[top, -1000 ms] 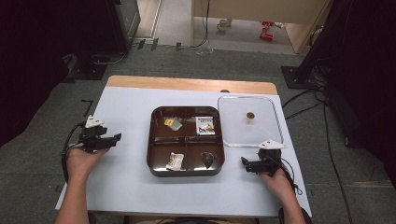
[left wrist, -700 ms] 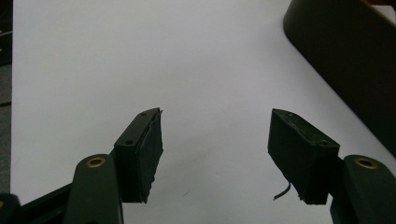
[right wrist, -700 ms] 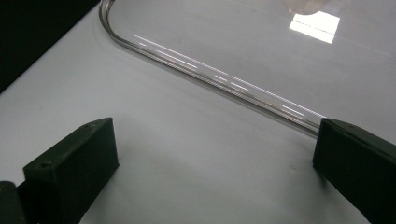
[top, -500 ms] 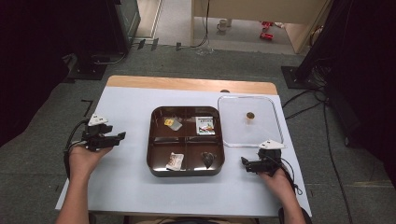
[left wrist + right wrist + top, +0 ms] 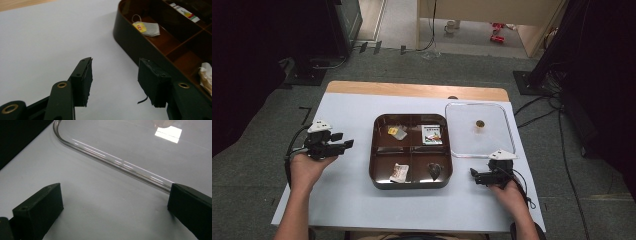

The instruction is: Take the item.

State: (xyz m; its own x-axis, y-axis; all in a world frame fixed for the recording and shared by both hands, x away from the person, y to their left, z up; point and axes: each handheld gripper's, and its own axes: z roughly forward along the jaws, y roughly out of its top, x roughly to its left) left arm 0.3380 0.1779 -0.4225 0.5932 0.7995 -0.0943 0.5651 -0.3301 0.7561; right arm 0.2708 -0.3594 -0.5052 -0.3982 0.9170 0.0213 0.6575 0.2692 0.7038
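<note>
A dark brown tray (image 5: 411, 185) with four compartments sits mid-table. It holds a tea bag (image 5: 397, 132), a printed packet (image 5: 431, 134), a crumpled pale packet (image 5: 399, 172) and a dark item (image 5: 434, 170). My left gripper (image 5: 345, 145) hovers left of the tray, open, with nothing between its jaws. In the left gripper view the left gripper (image 5: 115, 75) points at the tray wall (image 5: 128, 47), with the tea bag (image 5: 149, 28) beyond. My right gripper (image 5: 473, 174) rests right of the tray, open and empty. In the right gripper view the right gripper (image 5: 115, 202) faces the clear lid (image 5: 112, 161).
A clear lid (image 5: 507, 131) with a small brown knob (image 5: 480, 123) lies flat to the right of the tray. The white table (image 5: 347, 205) has a wooden strip along its far edge. Cables and stands are on the floor beyond.
My left gripper has moved a little to the right, closer to the tray. The right gripper has stayed where it was.
</note>
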